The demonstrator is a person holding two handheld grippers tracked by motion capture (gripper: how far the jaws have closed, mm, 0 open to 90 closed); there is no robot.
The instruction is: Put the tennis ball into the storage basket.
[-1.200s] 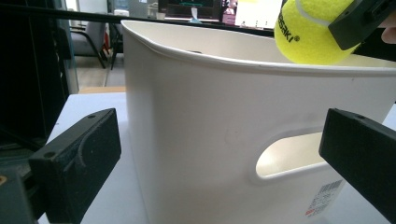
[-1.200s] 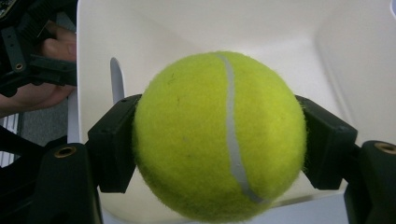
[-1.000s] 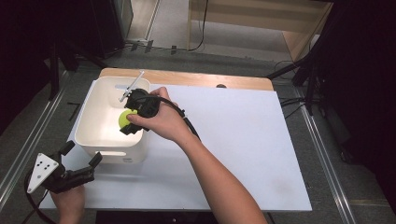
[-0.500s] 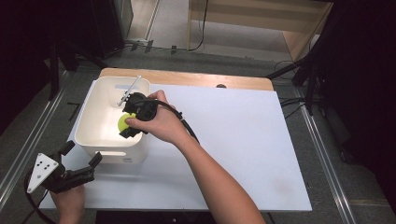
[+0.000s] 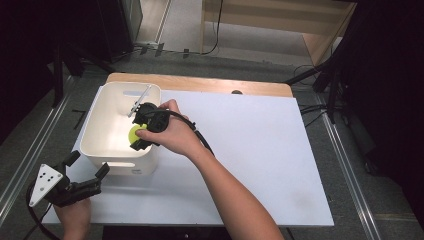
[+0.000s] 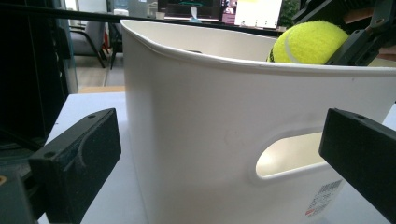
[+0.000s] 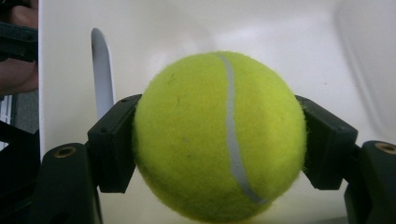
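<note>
- High view: white bin [image 5: 102,145] left of centre on the desk [image 5: 260,150]; right gripper [image 5: 141,131] holds the tennis ball [image 5: 134,133] over its interior, jaws clamped on it. Judgement: lower it well inside before releasing, clear of the rim.
- Left gripper view: left gripper [image 6: 224,154], jaws wide and empty, facing the bin's handle slot [image 6: 289,154].
- Right gripper view: a thin grey utensil [image 7: 102,70] leans behind the ball.

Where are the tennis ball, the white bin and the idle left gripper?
tennis ball [image 7: 219,135]: right gripper view, middle of its felt face.
white bin [image 6: 201,140]: left gripper view, its near outer wall.
left gripper [image 5: 89,169]: high view, midway between its open fingertips.
</note>
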